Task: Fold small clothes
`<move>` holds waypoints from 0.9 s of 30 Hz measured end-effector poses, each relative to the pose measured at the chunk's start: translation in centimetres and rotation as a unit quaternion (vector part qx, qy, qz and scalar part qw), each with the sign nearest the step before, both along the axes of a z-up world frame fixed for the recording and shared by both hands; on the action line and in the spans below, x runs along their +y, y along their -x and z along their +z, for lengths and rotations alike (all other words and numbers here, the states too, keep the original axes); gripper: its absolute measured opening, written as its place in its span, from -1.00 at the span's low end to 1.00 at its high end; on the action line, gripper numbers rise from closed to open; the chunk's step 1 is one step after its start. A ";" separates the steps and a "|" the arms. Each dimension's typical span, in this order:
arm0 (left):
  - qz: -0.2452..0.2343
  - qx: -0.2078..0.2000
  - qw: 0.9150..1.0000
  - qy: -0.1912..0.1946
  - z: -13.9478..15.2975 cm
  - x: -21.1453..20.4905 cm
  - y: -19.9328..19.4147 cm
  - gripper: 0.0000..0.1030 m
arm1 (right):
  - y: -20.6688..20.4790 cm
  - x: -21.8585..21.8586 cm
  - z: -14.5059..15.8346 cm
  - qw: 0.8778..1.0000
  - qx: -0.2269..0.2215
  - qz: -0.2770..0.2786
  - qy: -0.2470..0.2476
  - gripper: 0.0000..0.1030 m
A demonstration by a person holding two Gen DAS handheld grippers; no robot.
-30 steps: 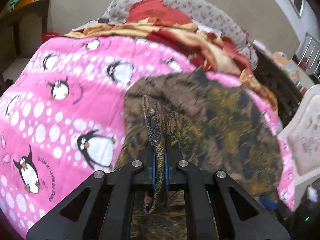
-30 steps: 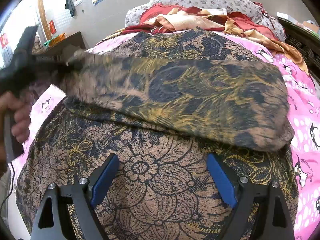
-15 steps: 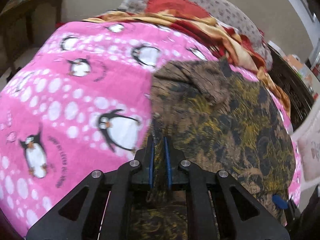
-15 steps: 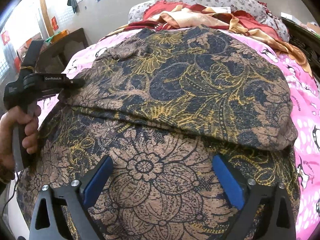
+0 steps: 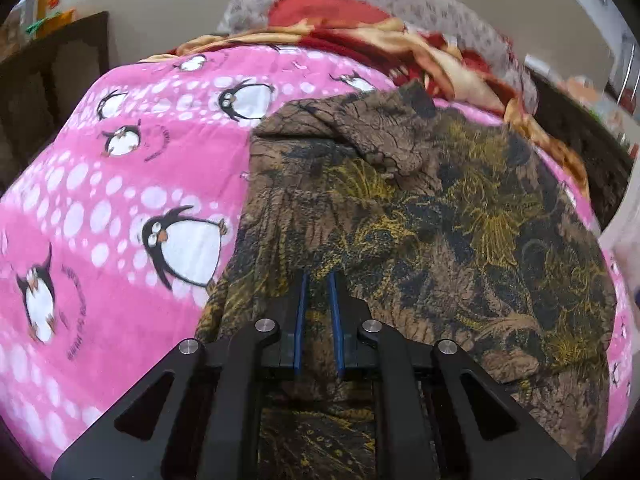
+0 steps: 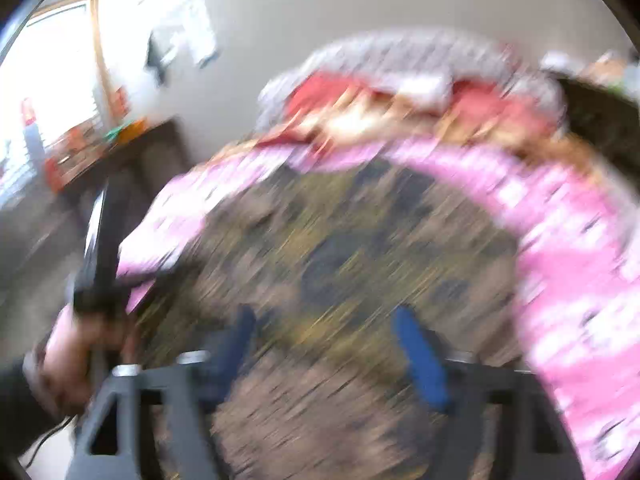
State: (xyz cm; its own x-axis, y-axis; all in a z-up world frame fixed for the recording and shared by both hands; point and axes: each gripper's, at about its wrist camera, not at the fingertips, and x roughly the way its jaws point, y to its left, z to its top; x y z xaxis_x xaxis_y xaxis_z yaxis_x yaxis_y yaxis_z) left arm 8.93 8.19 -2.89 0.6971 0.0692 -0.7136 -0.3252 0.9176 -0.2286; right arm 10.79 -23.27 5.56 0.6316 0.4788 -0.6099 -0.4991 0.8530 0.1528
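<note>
On the pink penguin blanket (image 5: 120,208), the brown-and-gold patterned garment (image 5: 460,216) lies doubled over, one layer laid across another, its far corner rumpled near the heap of red and cream bedding (image 5: 420,52). I judge the first fold as made and the work perhaps halfway: the bundle is wide and loose yet, so at least one more fold and some smoothing remain. My left gripper (image 5: 319,296) sits low at the garment's near left edge, its blue pads a narrow gap apart with cloth beneath them; whether they pinch any fabric I cannot tell. My right gripper (image 6: 328,344) hangs above the near part of the same garment (image 6: 360,248), blue pads spread wide and holding nothing (this view is badly smeared by motion, so finer contact is unreadable).
</note>
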 end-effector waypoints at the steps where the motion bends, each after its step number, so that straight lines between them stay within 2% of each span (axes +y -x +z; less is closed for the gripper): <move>1: 0.001 -0.003 1.000 0.008 0.0 0.3 0.2 -0.78 | -1.6 -0.8 -0.4 1.000 0.016 -0.008 -0.006 -0.27; 2: 0.001 -0.004 1.000 0.013 0.0 0.4 0.1 -0.78 | -3.2 -1.7 -1.3 0.999 0.036 -0.015 -0.002 -0.29; 3: 0.000 -0.004 1.000 0.018 -0.1 0.6 0.2 -0.78 | -4.9 -2.6 -2.8 0.997 0.055 -0.039 0.032 -0.41; 5: -0.003 -0.010 0.999 0.033 -0.2 0.9 0.4 -0.78 | -6.9 -5.3 -6.4 0.987 0.098 -0.086 0.090 -0.44; 7: -0.003 -0.011 0.999 0.037 -0.2 0.9 0.5 -0.78 | -7.1 -9.0 -8.1 0.986 0.127 -0.099 0.034 -0.43; 8: -0.003 -0.010 0.999 0.037 -0.2 0.9 0.4 -0.78 | -6.8 -10.0 -8.1 0.986 0.132 -0.096 0.019 -0.43; 10: -0.001 -0.009 0.999 0.035 -0.2 0.8 0.3 -0.78 | -6.4 -10.1 -7.2 0.986 0.119 -0.098 0.060 -0.43; 12: 0.000 -0.006 1.000 0.030 -0.2 0.7 0.2 -0.78 | -6.4 -10.2 -5.4 0.988 0.092 -0.103 0.069 -0.43; 15: 0.000 -0.006 1.000 0.030 -0.3 0.8 -0.1 -0.78 | -7.0 -8.4 -1.2 0.994 0.031 -0.092 0.042 -0.43; 17: -0.001 -0.007 0.999 0.034 -0.3 0.8 -0.1 -0.78 | -8.4 -6.0 -0.3 0.996 0.009 -0.079 0.035 -0.43; 20: -0.001 -0.010 0.999 0.044 -0.4 1.0 -0.2 -0.78 | -11.0 -2.4 -2.4 0.996 0.024 -0.063 0.057 -0.43; 22: -0.001 -0.011 0.999 0.049 -0.4 1.1 -0.3 -0.78 | -12.9 -1.6 -5.8 0.990 0.072 -0.068 0.097 -0.43; 23: -0.001 -0.012 0.999 0.051 -0.5 1.2 -0.3 -0.78 | -13.1 -2.1 -6.2 0.992 0.067 -0.073 0.079 -0.43; 24: 0.000 -0.012 0.999 0.053 -0.5 1.2 -0.3 -0.78 | -13.4 -2.3 -6.0 0.991 0.083 -0.083 0.064 -0.42; 25: 0.000 -0.013 0.998 0.055 -0.5 1.3 -0.3 -0.78 | -13.5 -2.3 -5.8 0.990 0.090 -0.088 0.066 -0.42; 27: 0.001 -0.014 0.998 0.058 -0.6 1.4 -0.3 -0.78 | -13.3 -0.9 -4.8 0.986 0.086 -0.084 0.117 -0.42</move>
State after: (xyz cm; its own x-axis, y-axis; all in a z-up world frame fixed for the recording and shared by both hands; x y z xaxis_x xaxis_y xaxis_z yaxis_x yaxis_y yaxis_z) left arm 9.19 9.57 -3.46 0.7163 -0.0122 -0.6976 -0.3189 0.8836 -0.3429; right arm 24.10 -24.19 0.73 0.5675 0.2099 -0.7962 -0.3320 0.9432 0.0121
